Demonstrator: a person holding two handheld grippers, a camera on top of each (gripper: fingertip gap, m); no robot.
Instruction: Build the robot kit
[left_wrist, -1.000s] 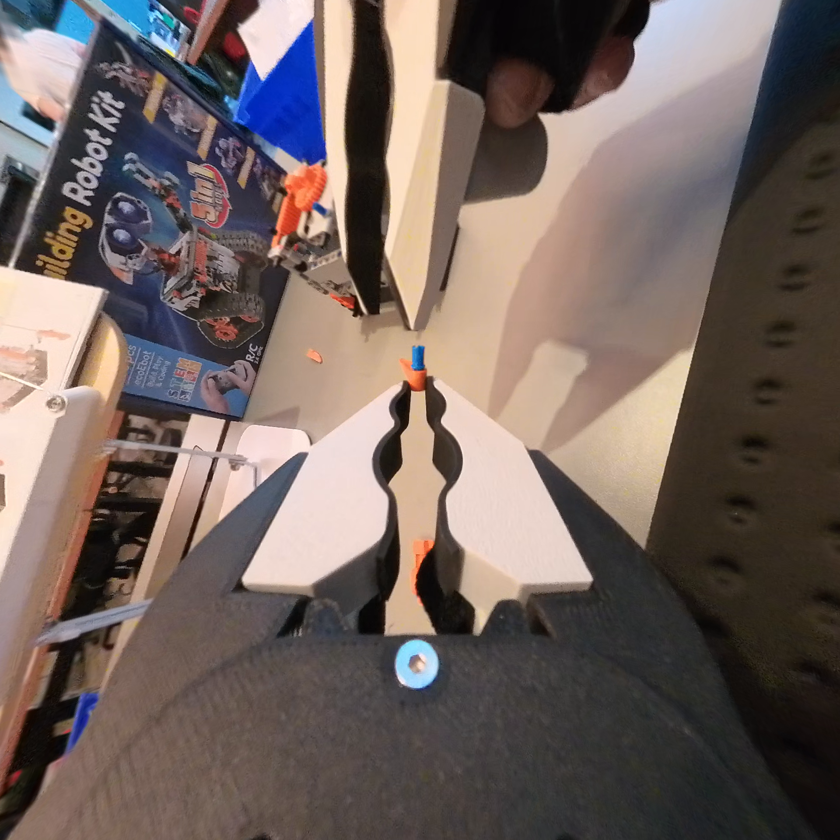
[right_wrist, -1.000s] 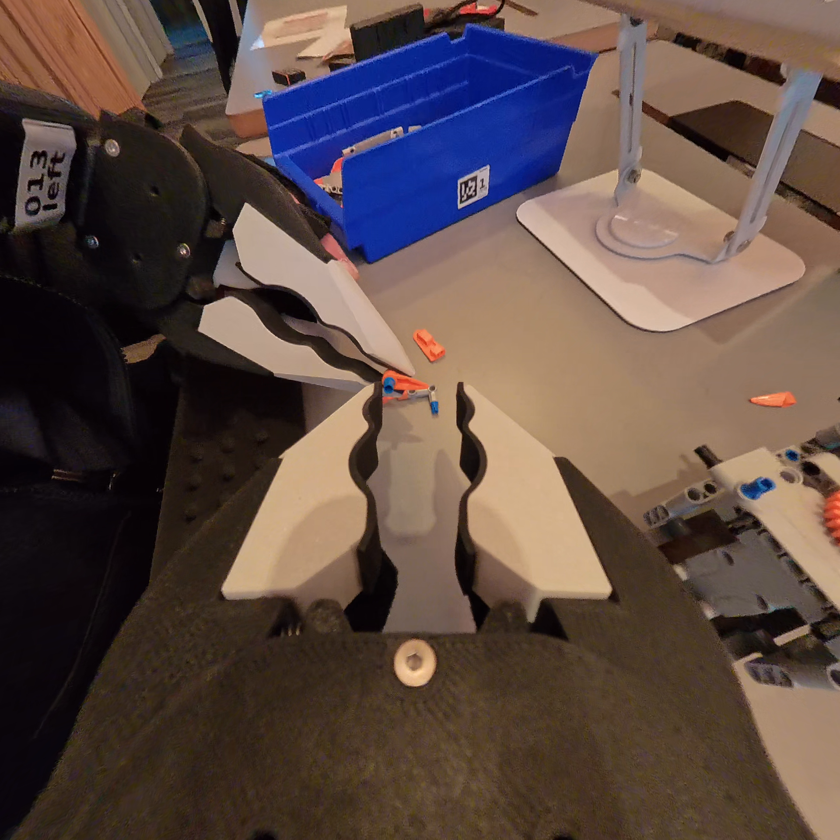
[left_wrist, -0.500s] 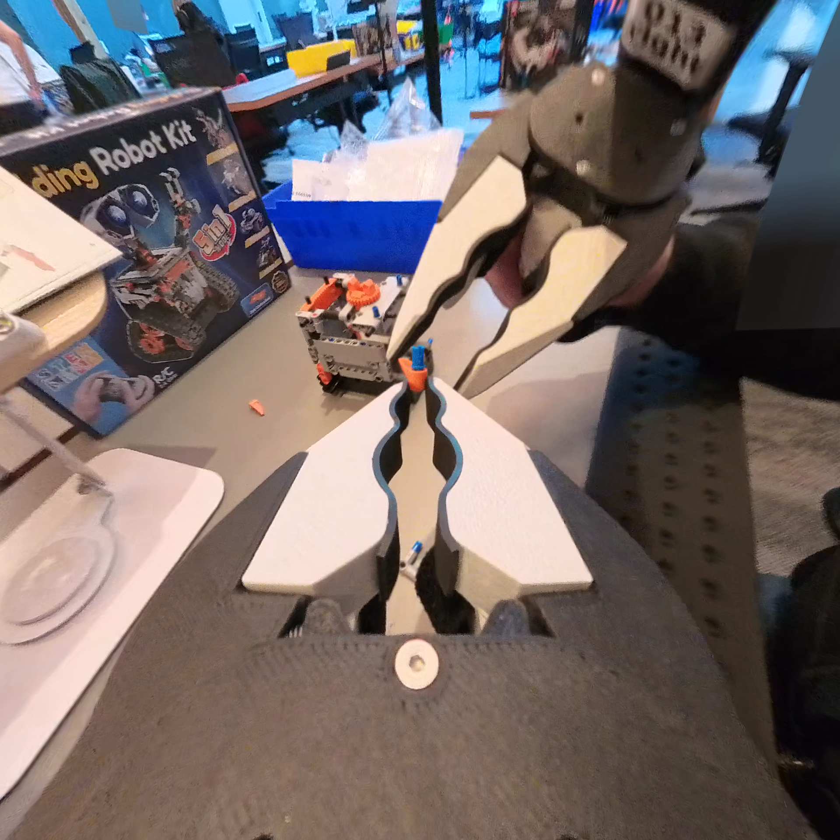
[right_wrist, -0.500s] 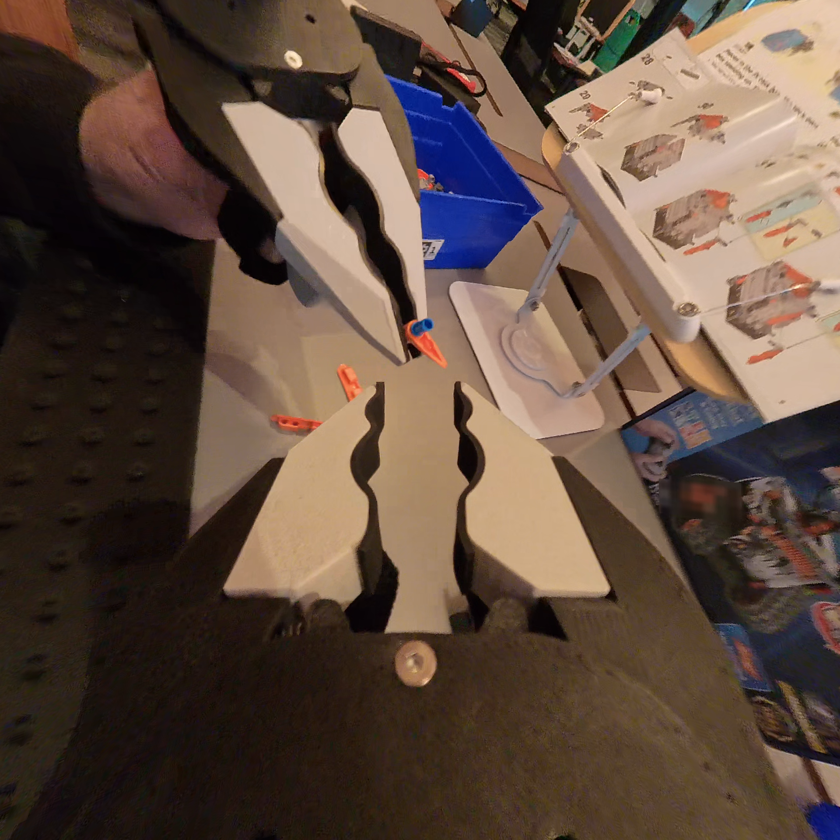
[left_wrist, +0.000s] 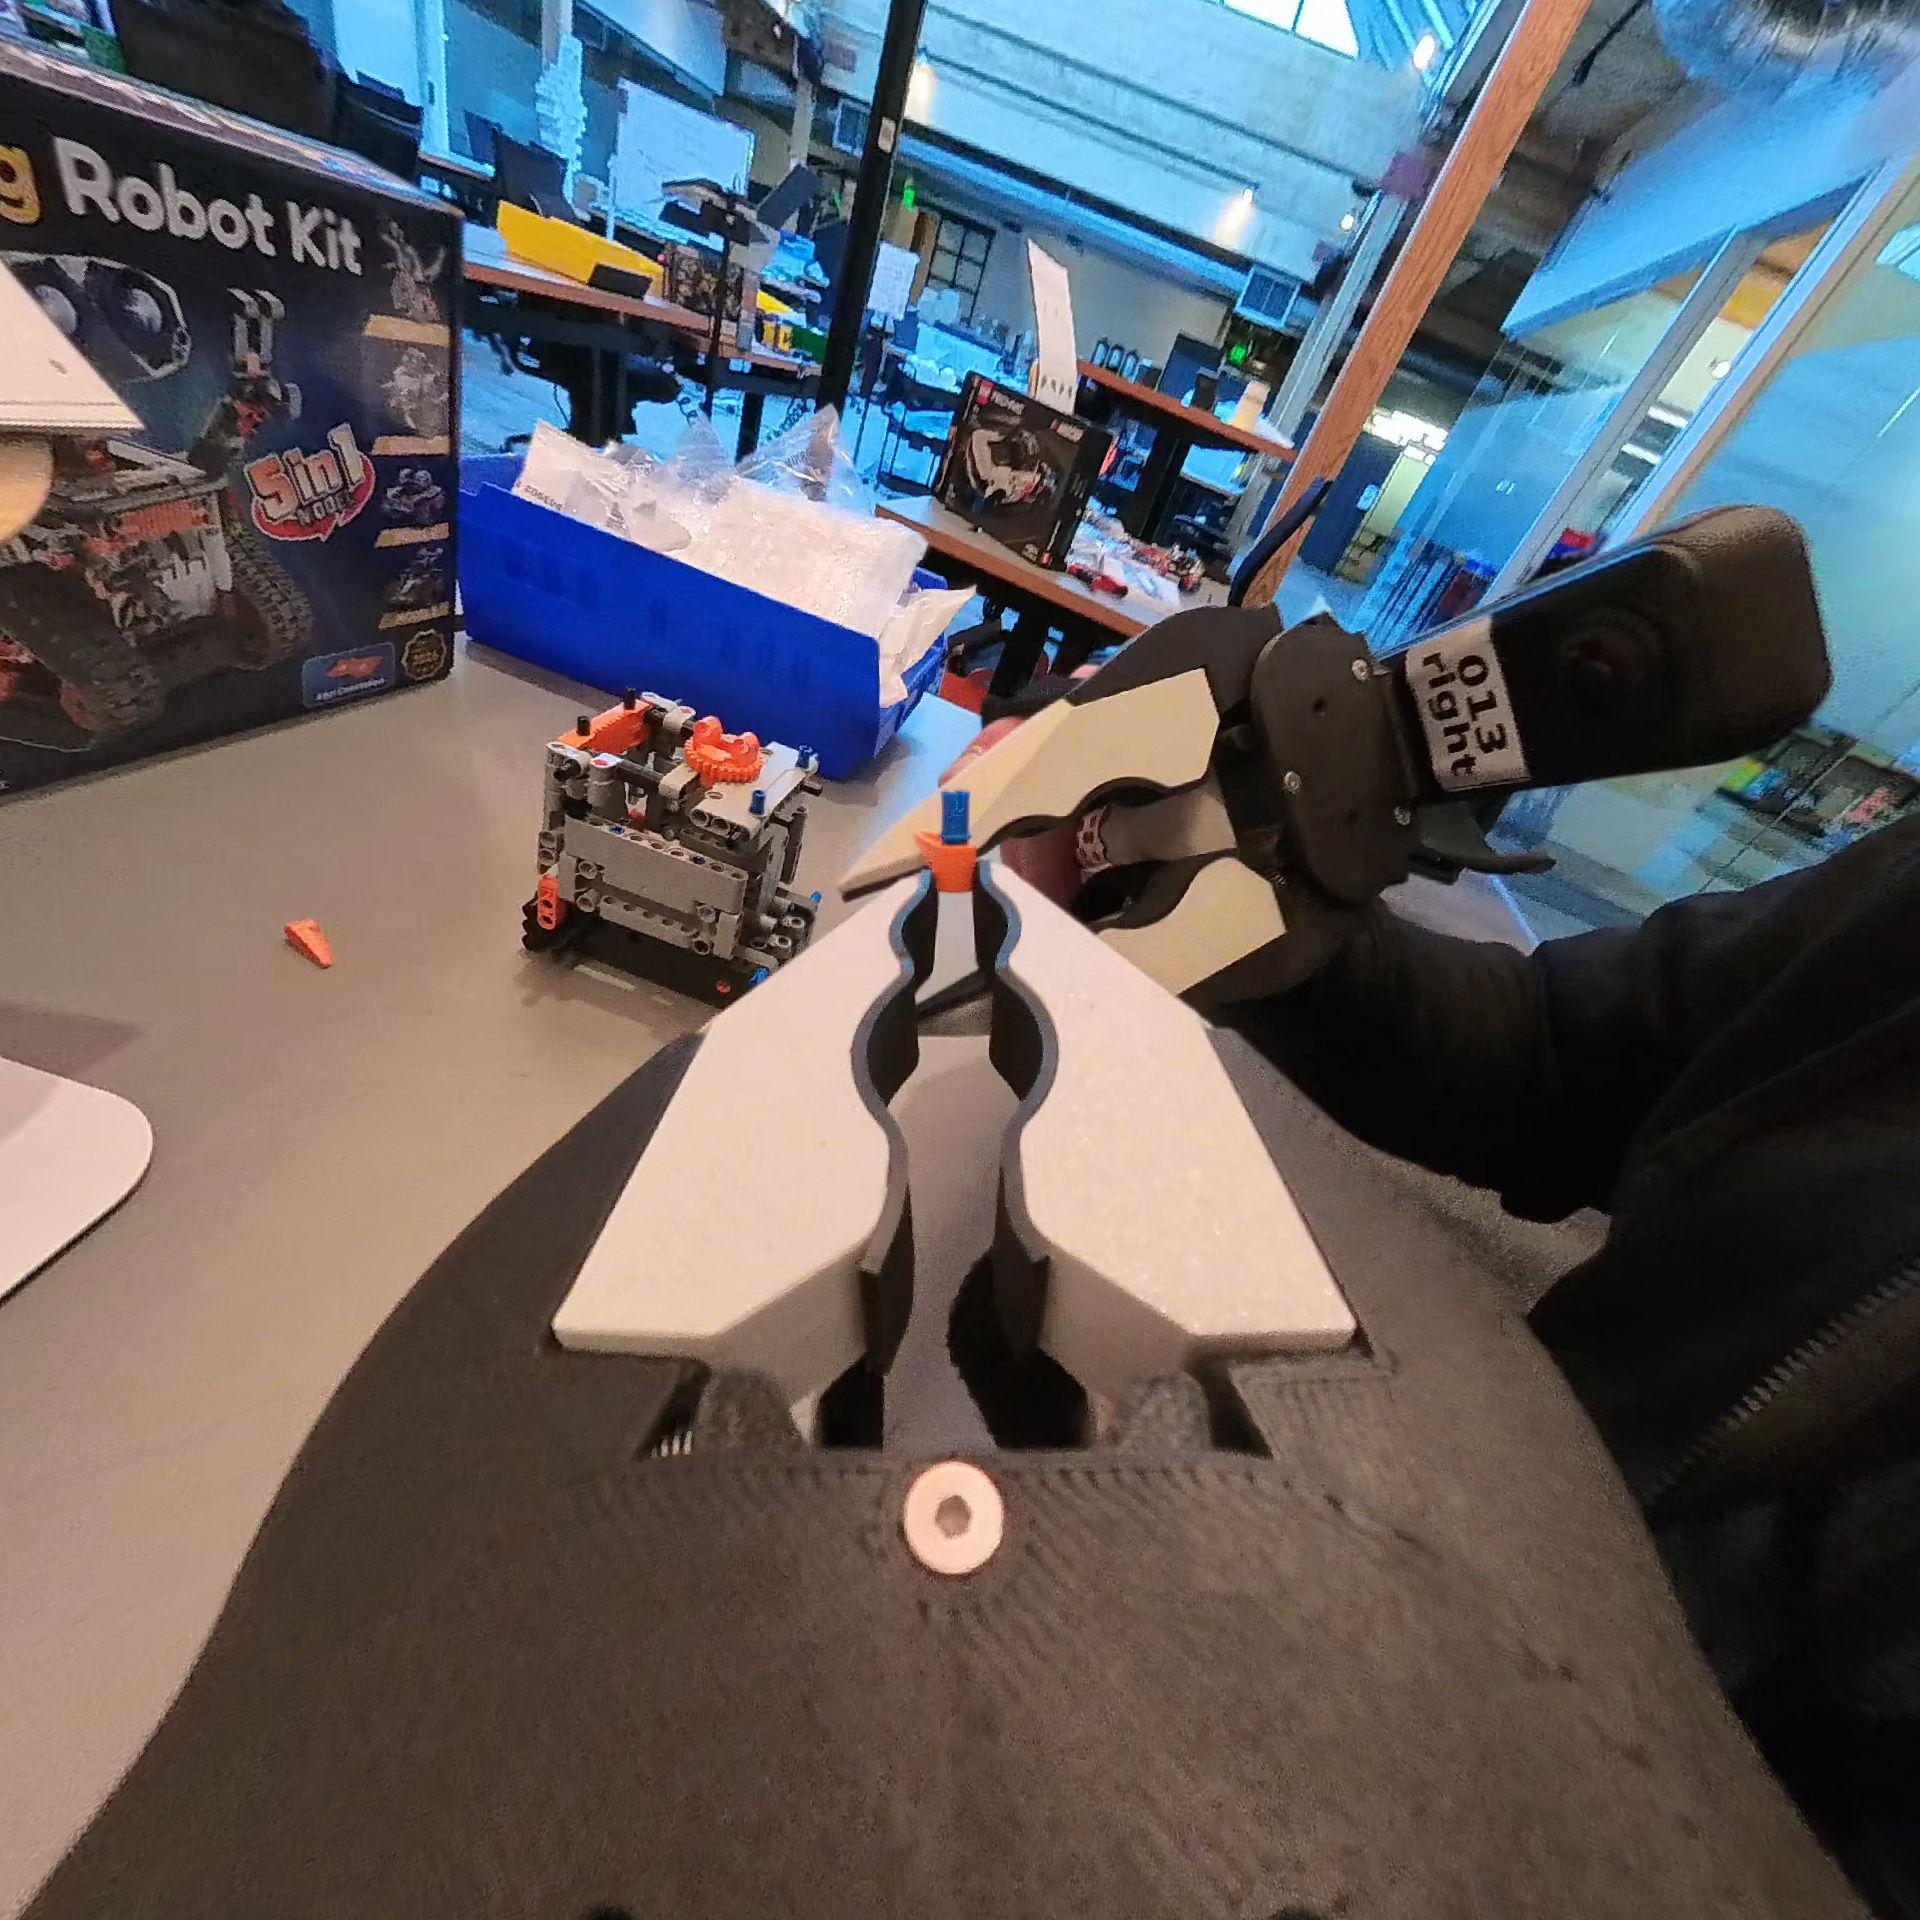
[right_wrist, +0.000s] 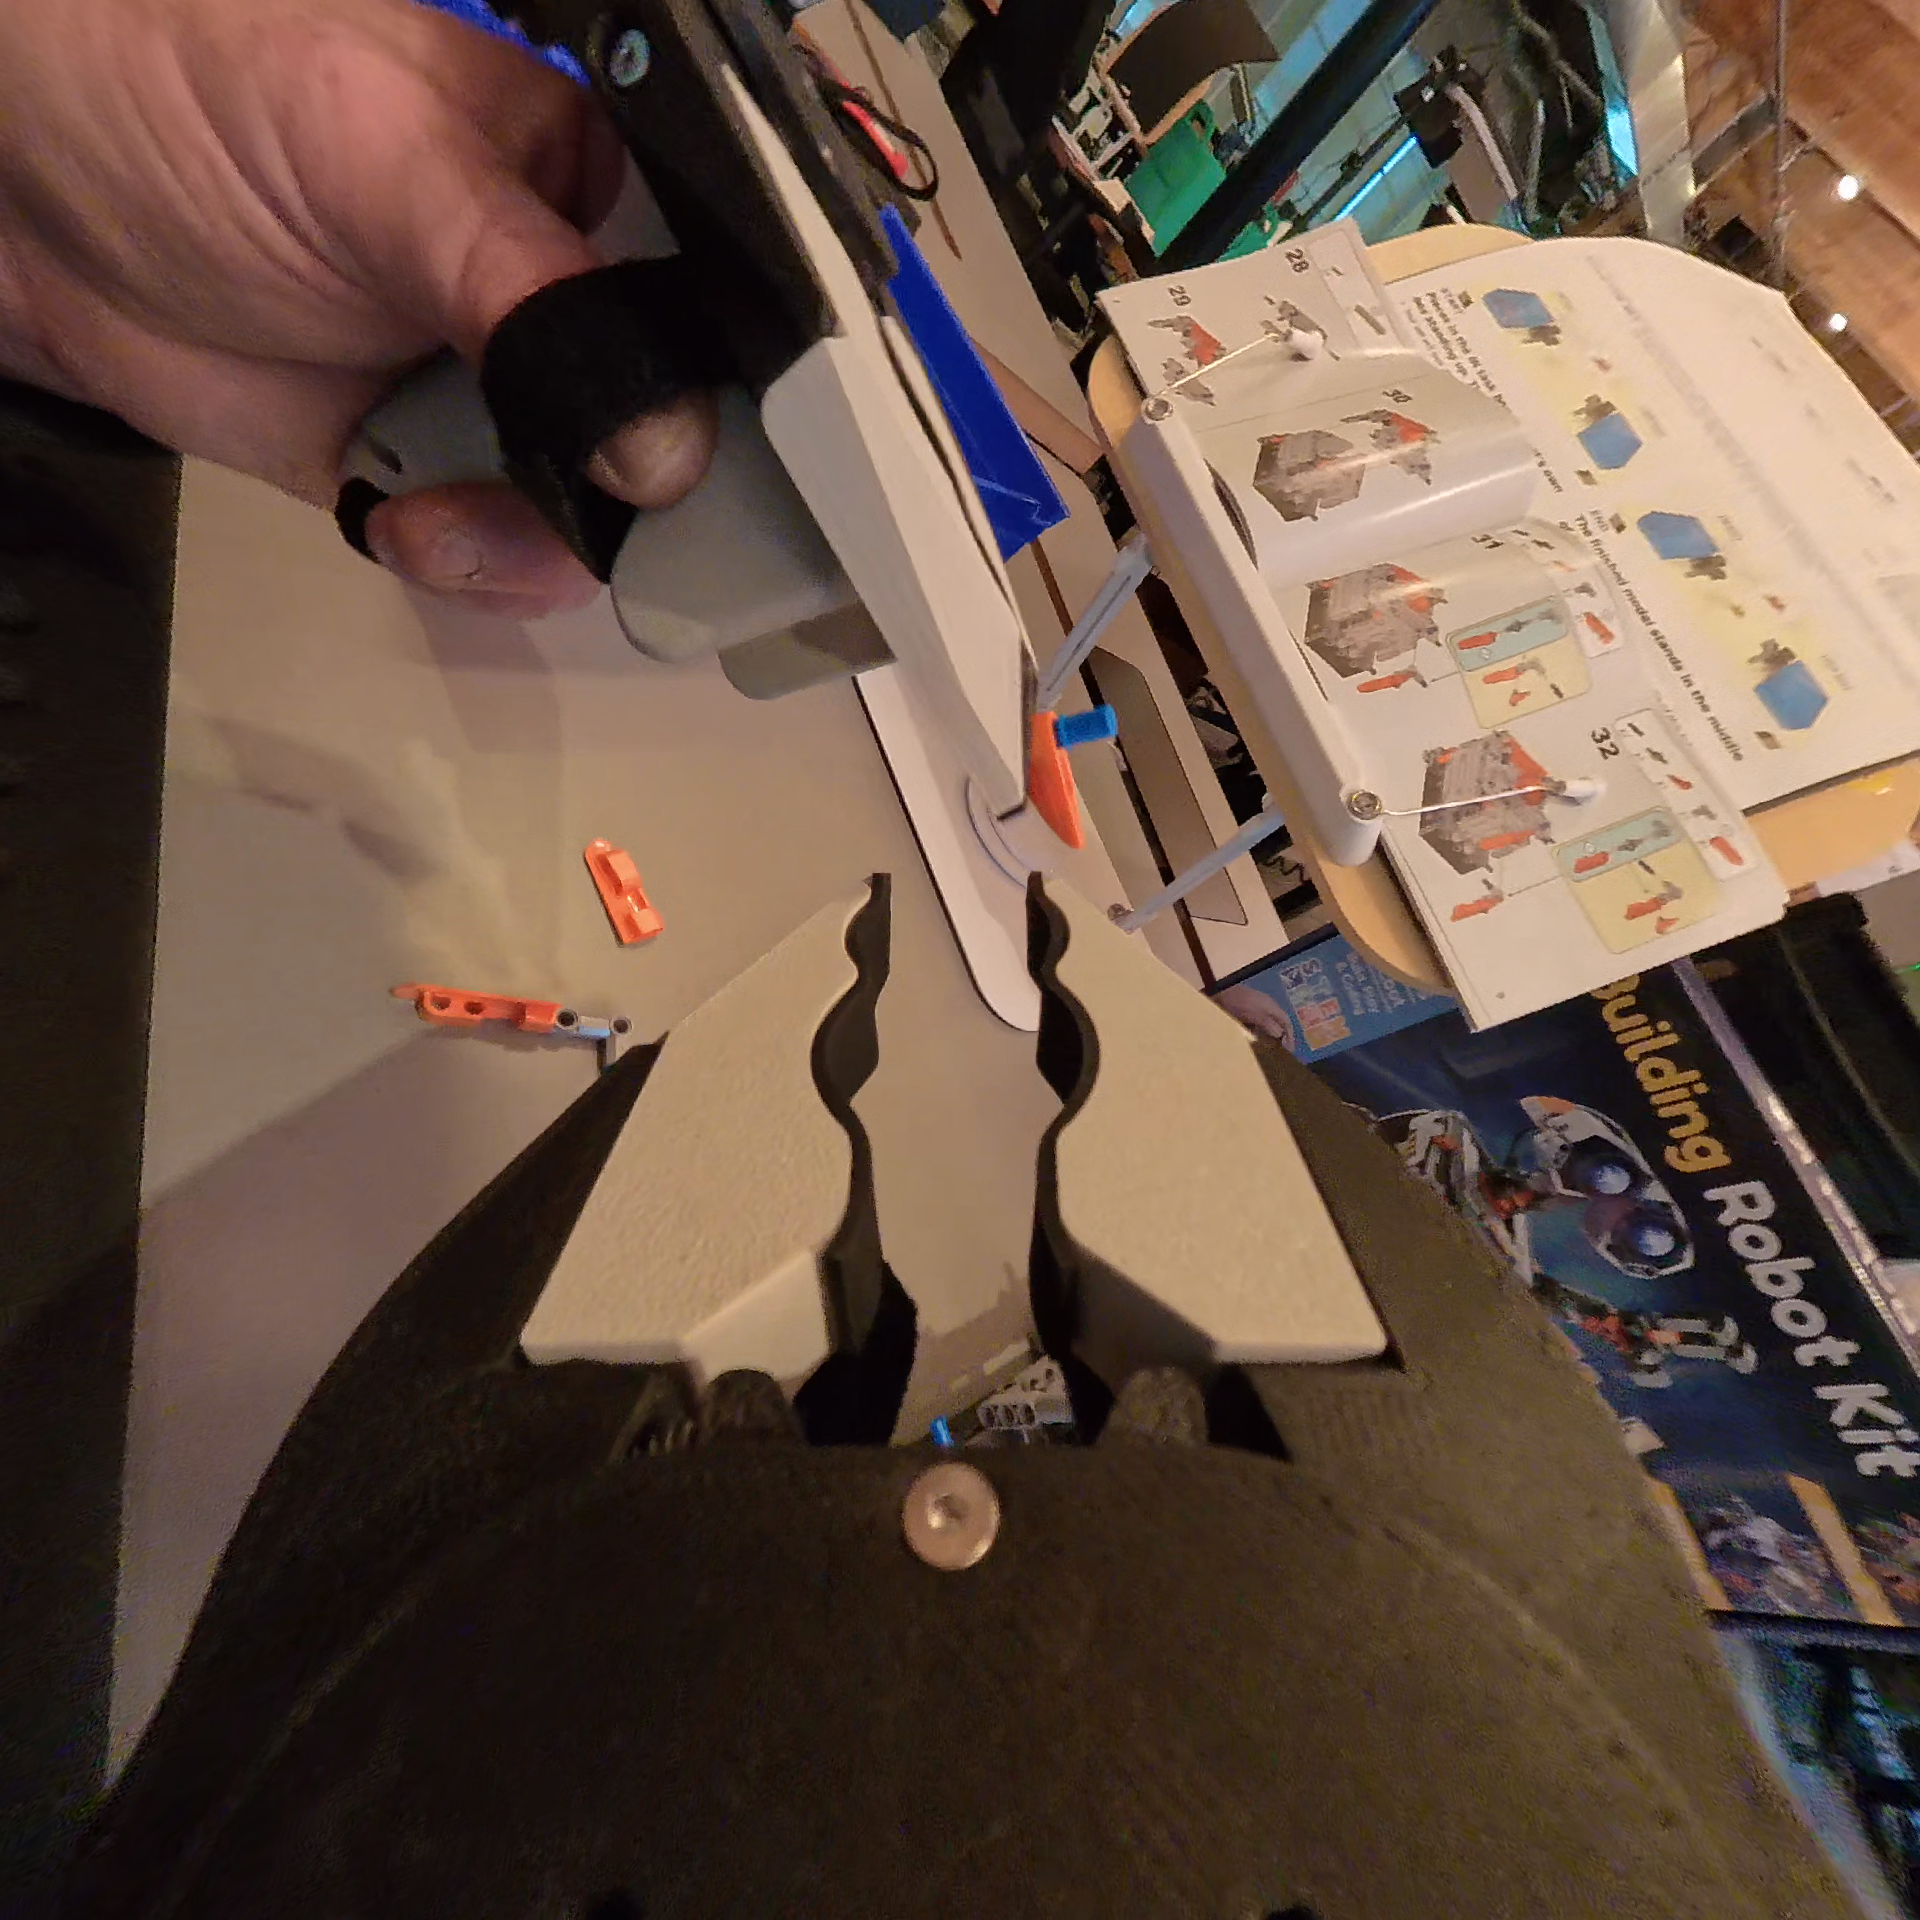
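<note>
The left gripper (left_wrist: 954, 883) pinches a small orange wedge-shaped plastic piece (left_wrist: 950, 861) with a blue peg (left_wrist: 954, 810) at its fingertips, lifted above the grey table (left_wrist: 312, 1091) right of the grey brick-built block model (left_wrist: 670, 842), while the right gripper (right_wrist: 956, 894), just beside it, gapes wide and empty.

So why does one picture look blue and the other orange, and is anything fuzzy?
Left wrist view: cool bluish daylight fills the hall behind, and the left gripper with its orange piece looks sharp; straight lines bend near the edges. Right wrist view: warm, dim orange light, the hand is soft and blurry up close, and the open right gripper is in focus.
</note>
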